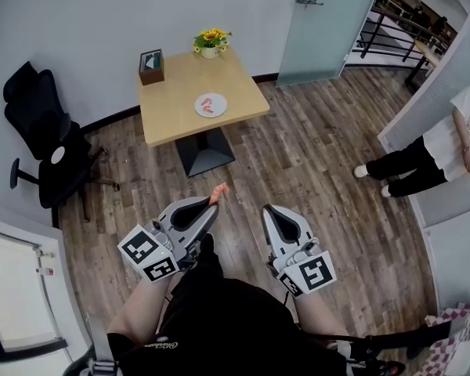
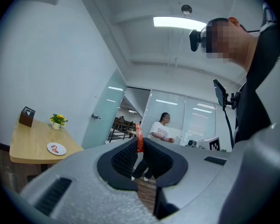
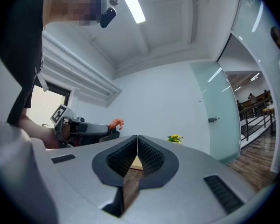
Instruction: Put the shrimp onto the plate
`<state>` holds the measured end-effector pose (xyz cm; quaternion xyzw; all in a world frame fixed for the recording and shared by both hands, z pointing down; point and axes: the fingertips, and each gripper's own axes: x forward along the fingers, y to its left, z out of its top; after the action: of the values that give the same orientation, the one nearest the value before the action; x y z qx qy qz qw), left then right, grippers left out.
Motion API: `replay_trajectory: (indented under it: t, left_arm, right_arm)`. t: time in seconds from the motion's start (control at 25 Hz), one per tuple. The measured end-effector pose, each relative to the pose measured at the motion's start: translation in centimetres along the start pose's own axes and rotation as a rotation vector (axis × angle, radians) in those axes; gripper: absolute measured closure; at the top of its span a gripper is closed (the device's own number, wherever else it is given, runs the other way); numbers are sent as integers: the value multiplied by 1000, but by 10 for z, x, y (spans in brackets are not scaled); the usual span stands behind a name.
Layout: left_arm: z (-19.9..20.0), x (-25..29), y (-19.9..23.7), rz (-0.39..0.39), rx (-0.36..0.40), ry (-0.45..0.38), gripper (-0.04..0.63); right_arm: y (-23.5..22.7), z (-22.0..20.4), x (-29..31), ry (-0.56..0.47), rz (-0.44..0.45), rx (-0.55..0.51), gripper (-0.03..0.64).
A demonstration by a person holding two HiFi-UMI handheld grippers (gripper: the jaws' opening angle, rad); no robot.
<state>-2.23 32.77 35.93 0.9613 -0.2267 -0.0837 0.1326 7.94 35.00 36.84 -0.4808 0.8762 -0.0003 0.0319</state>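
Low in the head view, side by side above the wooden floor (image 1: 329, 171): left gripper (image 1: 214, 204) and right gripper (image 1: 268, 211), both pointing toward the table (image 1: 172, 116) in the upper middle of the frame. Clamped between the left jaws: an orange shrimp (image 1: 218, 192), one end poking out past the tips. Pressed together with nothing between them: the right jaws. Well apart from both grippers, near the table's front edge: a white plate (image 1: 222, 112) with pink pieces on it. Behind the plate, a tissue box (image 1: 151, 66) and a pot of yellow flowers (image 1: 211, 41). Left of the table, a black office chair (image 1: 43, 131). At the frame's right edge, a standing person (image 1: 446, 151) in white top and black trousers.
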Motion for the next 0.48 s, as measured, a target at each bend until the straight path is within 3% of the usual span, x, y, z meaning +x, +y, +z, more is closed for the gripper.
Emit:
replay_trajectory:
  t: [0.2, 0.48]
  left_arm:
    - [9, 10, 35, 15, 30, 6, 558]
    - [29, 21, 91, 5, -3, 6, 558]
  right_arm:
    - [-13, -2, 35, 9, 3, -3, 611]
    - [-25, 4, 97, 28, -3, -10, 611]
